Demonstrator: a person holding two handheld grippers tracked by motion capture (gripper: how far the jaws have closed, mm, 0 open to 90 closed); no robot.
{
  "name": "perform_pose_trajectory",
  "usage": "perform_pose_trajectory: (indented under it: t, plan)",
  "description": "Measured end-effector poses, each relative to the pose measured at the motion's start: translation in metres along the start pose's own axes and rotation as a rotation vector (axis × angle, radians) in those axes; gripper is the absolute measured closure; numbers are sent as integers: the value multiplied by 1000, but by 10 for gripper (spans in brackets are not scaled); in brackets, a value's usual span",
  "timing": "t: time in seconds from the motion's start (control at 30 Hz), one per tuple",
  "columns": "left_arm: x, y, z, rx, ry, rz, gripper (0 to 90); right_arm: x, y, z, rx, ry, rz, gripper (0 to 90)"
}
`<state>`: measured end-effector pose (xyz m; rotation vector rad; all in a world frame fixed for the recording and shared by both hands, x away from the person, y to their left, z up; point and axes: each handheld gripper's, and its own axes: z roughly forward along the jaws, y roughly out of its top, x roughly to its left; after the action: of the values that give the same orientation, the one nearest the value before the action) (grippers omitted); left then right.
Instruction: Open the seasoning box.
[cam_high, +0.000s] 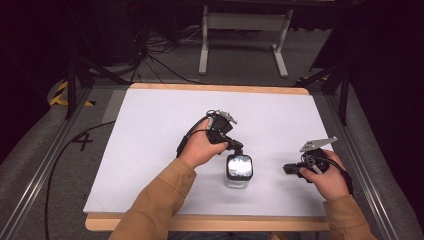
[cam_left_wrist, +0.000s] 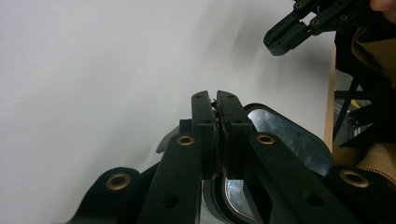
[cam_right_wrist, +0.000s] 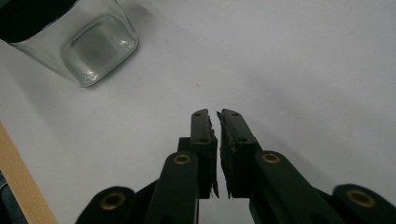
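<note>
Left hand (cam_high: 204, 149) angled over the glass jar (cam_high: 238, 171) near the table's (cam_high: 150, 150) front edge, left gripper (cam_high: 235, 148) clenched on its rim, right gripper (cam_high: 286, 169) level, pointing at the jar, clenched empty, well apart.

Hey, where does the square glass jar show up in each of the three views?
High view: glass jar stands low and centre on the white table, just under the left tongs.
Left gripper view: its shiny rim curves right behind the shut tongs.
Right gripper view: it sits top left, apart from the right tongs.
Shared landmark: the white table.
</note>
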<state>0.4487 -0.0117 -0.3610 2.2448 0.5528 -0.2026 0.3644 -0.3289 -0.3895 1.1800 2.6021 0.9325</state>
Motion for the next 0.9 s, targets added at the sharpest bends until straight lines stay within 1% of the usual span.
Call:
perform_pose_trajectory:
  t: [0.23, 0.7, 0.9]
  plan:
    - [1, 0, 0, -2, 4, -5, 868, 1, 1, 1, 4, 1, -10, 848]
    - [3, 0, 0, -2, -5, -16, 867, 7, 3, 4, 14, 8, -23, 848]
    - [4, 0, 1, -6, -8, -25, 867, 11, 5, 6, 5, 12, -42, 861]
